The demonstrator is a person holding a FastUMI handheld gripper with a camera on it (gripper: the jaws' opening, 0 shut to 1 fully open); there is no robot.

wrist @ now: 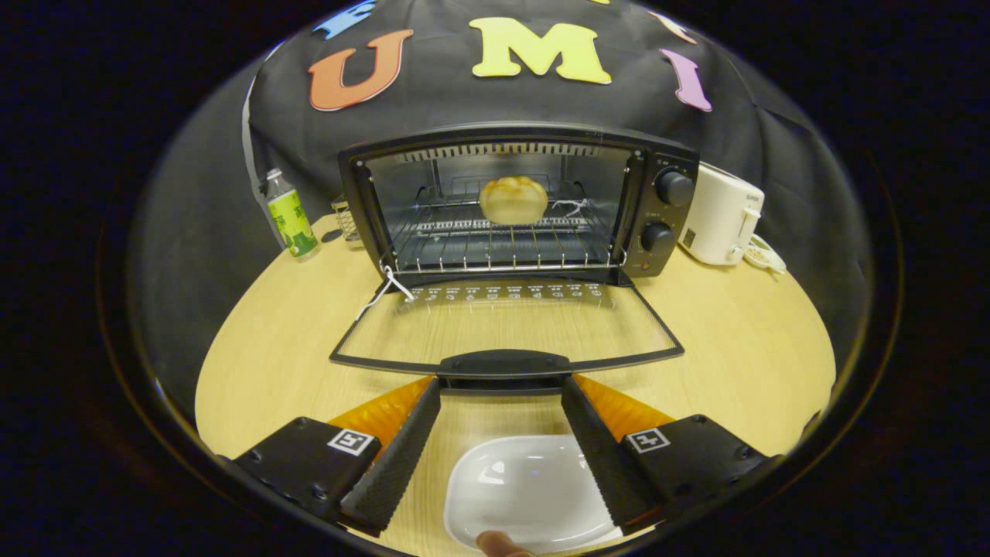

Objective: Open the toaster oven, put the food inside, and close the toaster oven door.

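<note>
The wooden table (758, 348) spreads under me. On it the toaster oven (517, 203) stands with its glass door (506, 329) folded flat toward me, the handle (503, 363) just ahead of my fingertips. A white appliance (721, 216) sits right of the oven, a green-labelled bottle (290, 215) to its left. A white dish (520, 491) lies below, between my fingers. The bun (513, 199) rests on the oven's wire rack (495, 247). My gripper (501, 398) gapes wide, gripping nothing.

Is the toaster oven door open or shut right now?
Open. The door lies folded down flat, its handle just ahead of the open gripper; the bun sits inside.
</note>
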